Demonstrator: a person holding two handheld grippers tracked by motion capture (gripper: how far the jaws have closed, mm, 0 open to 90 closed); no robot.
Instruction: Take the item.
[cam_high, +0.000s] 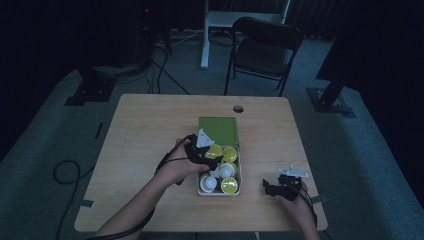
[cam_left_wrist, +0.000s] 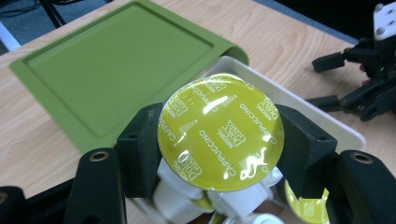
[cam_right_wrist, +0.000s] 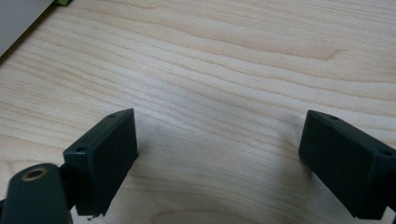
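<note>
A white box (cam_high: 239, 175) with a green lid (cam_high: 218, 130) folded back flat stands mid-table and holds several coffee capsules, some with yellow-green foil tops, some white. My left gripper (cam_high: 214, 156) hangs just over the box's far left part, shut on one yellow-green capsule (cam_left_wrist: 220, 132) printed "Cappuccino"; the black pads (cam_left_wrist: 140, 147) press its rim on both sides. More capsules (cam_left_wrist: 233, 203) lie below it in the box (cam_left_wrist: 299, 105). My right gripper (cam_high: 267, 189) rests on the wood to the right of the box, jaws wide apart with bare table (cam_right_wrist: 219, 93) between them.
The table (cam_high: 145, 130) has a cable hole (cam_high: 238, 108) near its far edge. A black folding chair (cam_high: 265, 47) and stand legs are on the floor behind. Cables trail off the left side. Bare wood lies left of the box.
</note>
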